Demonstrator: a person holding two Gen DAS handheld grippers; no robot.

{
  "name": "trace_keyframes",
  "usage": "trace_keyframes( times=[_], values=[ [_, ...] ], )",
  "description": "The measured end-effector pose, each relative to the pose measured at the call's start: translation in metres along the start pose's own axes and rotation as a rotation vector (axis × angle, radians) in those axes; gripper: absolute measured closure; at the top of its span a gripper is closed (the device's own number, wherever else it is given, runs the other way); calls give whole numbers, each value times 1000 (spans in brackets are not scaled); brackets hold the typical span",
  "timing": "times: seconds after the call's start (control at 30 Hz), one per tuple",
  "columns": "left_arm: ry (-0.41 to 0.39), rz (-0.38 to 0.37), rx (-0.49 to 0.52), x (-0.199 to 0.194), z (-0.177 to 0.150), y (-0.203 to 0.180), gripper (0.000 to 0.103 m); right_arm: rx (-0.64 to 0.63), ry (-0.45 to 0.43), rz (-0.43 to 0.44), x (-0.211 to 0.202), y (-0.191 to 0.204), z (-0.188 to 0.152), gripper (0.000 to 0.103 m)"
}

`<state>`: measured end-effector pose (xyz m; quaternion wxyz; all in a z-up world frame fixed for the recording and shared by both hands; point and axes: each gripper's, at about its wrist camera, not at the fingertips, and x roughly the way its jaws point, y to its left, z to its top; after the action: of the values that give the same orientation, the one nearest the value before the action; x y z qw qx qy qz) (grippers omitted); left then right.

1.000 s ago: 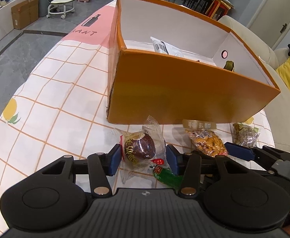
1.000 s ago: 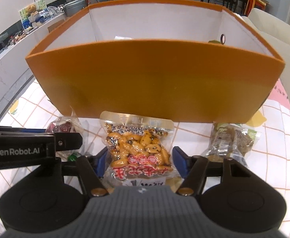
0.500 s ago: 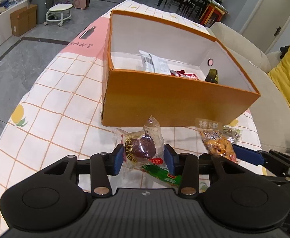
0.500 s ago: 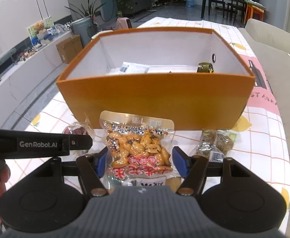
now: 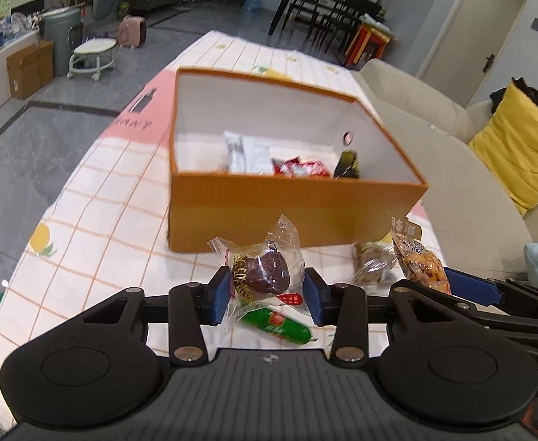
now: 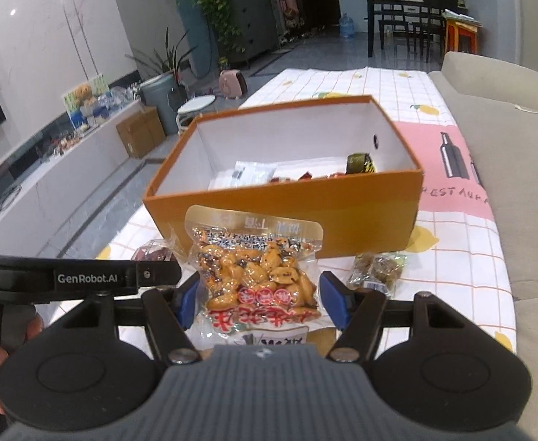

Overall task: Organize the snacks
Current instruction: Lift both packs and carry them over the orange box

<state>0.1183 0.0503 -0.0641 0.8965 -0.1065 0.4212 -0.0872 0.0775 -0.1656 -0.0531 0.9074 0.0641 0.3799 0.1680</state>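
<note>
My left gripper (image 5: 267,286) is shut on a clear packet with a dark red date sweet (image 5: 265,268), held above the tablecloth. My right gripper (image 6: 261,294) is shut on a clear packet of orange coated beans (image 6: 257,268), also lifted off the table. Just beyond both stands the open orange box (image 5: 291,213) with white inner walls. Inside it lie a white packet (image 5: 248,152), a red packet (image 5: 300,167) and a dark green one (image 5: 346,163). The right wrist view shows the same box (image 6: 360,213) ahead of the bean packet.
A green sausage stick (image 5: 276,325) lies on the checked tablecloth (image 5: 103,202) under my left gripper. A brown snack packet (image 6: 377,268) lies near the box's right front corner. A beige sofa (image 5: 416,110) with a yellow cushion (image 5: 519,154) borders the table on the right.
Both grippers have risen with their packets, so the box interior now shows from above. The left jaws narrowed onto the date packet and lifted it off the green sausage.
</note>
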Motion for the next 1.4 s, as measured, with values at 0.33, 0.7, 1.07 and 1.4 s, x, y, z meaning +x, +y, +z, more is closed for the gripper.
trace_keyframes(
  times=[0.33,0.7,1.07,1.4],
  values=[
    [-112,-47,54,-23,31,-21,56,-1,-112,-10,-35,-2,25,39],
    [-179,-35,136,-15,78,-35,56,-69,-164,-39,-25,-4,74,39],
    [-131,26,173,18,111,-24,56,-149,-142,-65,27,1,118,39],
    [-17,103,249,71,126,-19,56,-232,-42,-136,95,1,135,39]
  ],
)
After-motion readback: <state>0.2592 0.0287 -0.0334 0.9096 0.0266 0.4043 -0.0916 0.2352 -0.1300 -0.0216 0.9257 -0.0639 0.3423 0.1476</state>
